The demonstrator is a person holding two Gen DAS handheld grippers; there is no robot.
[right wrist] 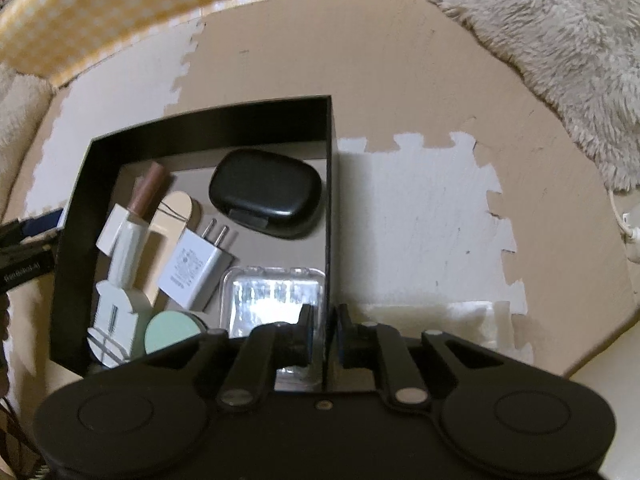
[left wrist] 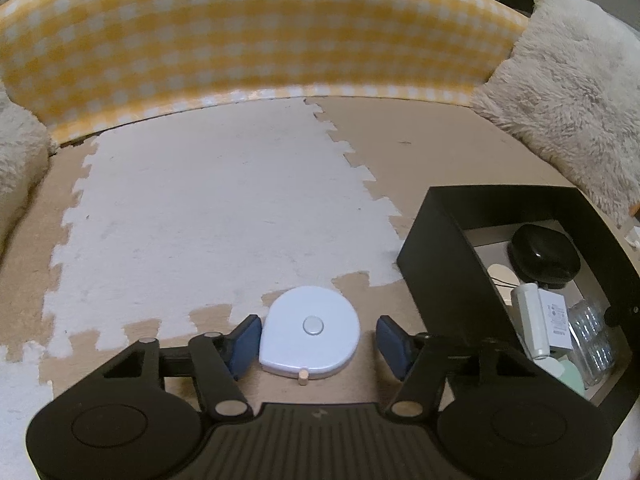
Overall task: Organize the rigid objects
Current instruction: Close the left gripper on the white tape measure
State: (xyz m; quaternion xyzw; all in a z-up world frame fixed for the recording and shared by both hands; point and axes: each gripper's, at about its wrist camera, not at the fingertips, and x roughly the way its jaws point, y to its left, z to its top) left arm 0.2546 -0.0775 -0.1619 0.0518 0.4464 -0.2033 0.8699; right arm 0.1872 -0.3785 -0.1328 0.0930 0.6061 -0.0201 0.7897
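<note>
Interlocking white and tan foam floor tiles (left wrist: 224, 216) spread out toward a yellow-and-white checked cushion (left wrist: 256, 36), with shaggy cream pillows (left wrist: 568, 92) at the sides. On the tiles lies a flat white rounded tape-measure case (left wrist: 312, 330) with a centre button, sitting between the blue pads of the left gripper (left wrist: 316, 342). The left pad looks to be at the case's edge, the right pad stands just clear, so nothing is pinched yet. The step in hand seems to be picking up this case to add it to the black open-topped box (left wrist: 436, 264) just to its right. The next move calls for bringing the pads fully together on the case, then lifting it over the box wall.

The right gripper (right wrist: 324, 330) straddles the box's right wall with its fingers nearly together; whether they press the thin wall cannot be told. Inside lie a black oval case (right wrist: 266, 192), a white plug adapter (right wrist: 196, 268), a clear plastic box (right wrist: 272, 296), a brown-capped tube (right wrist: 146, 192) and a mint disc (right wrist: 172, 330). The box's near edge is hidden behind the gripper body, and a white item at the lower left is hard to identify.
</note>
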